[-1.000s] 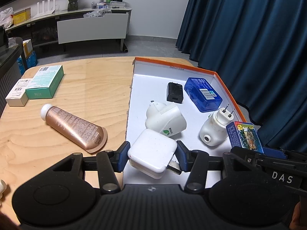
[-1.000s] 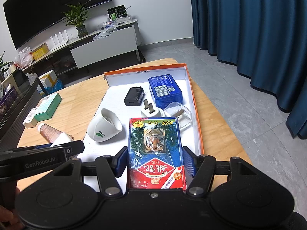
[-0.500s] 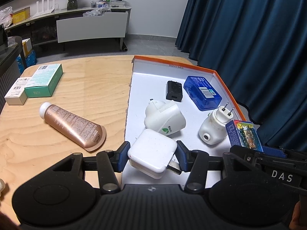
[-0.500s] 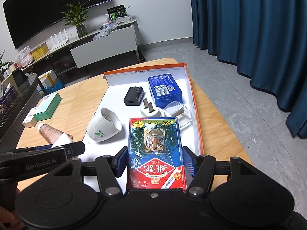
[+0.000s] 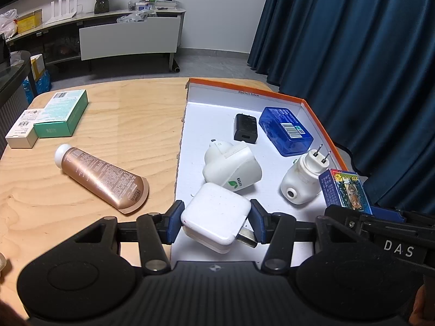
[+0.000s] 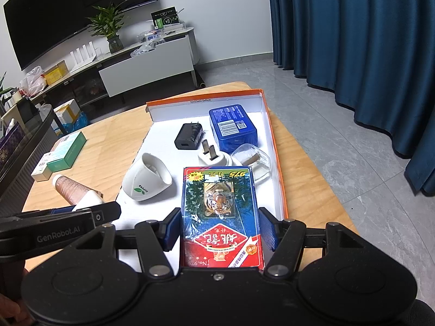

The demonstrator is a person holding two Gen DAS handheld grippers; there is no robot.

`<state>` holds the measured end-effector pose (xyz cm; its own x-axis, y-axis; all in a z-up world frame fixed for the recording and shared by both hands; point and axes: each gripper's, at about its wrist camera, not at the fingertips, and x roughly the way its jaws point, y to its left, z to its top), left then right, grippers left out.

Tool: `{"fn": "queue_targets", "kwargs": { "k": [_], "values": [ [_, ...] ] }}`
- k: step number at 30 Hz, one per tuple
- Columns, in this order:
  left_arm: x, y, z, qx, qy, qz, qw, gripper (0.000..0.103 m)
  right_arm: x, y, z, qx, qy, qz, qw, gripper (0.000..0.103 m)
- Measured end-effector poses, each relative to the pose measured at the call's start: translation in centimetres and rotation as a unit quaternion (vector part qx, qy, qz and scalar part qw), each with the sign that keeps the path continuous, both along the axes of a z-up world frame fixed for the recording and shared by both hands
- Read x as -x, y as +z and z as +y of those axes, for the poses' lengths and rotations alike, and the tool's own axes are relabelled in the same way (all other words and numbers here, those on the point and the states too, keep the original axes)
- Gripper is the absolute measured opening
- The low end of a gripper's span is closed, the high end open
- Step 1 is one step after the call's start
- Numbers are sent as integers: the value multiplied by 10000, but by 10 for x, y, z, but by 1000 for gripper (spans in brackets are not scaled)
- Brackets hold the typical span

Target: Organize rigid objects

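My left gripper (image 5: 216, 224) is shut on a white square charger (image 5: 216, 217), held over the near left corner of the white tray with an orange rim (image 5: 212, 125). My right gripper (image 6: 220, 228) is shut on a blue and red card box with a tiger picture (image 6: 220, 214), over the tray's near right part; the same box (image 5: 345, 187) shows in the left wrist view. In the tray lie a black adapter (image 5: 245, 131), a blue tin (image 5: 285, 130), a white plug with a green leaf mark (image 5: 231, 168) and a white pronged plug-in (image 5: 301, 182).
On the wooden table left of the tray lie a bronze tube (image 5: 100, 179), a green box (image 5: 64, 114) and a small white box (image 5: 23, 129). A clear cap (image 6: 254, 163) sits by the tray's right wall. Dark blue curtains (image 5: 353, 54) hang past the table's right edge.
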<state>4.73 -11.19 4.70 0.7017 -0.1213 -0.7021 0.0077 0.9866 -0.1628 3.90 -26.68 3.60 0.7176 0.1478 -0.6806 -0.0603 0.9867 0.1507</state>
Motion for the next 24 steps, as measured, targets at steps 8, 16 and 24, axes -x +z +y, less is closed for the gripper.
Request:
{"fn": "queue_targets", "kwargs": {
  "k": [8, 16, 24],
  "values": [
    [0, 0, 0, 18, -2, 7, 10000, 52, 0, 0, 0, 1, -2, 2, 10000, 71],
    [0, 0, 0, 8, -16, 12, 10000, 52, 0, 0, -1, -3, -13, 9, 10000, 71],
    [-1, 1, -1, -4, -58, 13, 10000, 52, -1, 0, -1, 4, -15, 17, 10000, 71]
  ]
}}
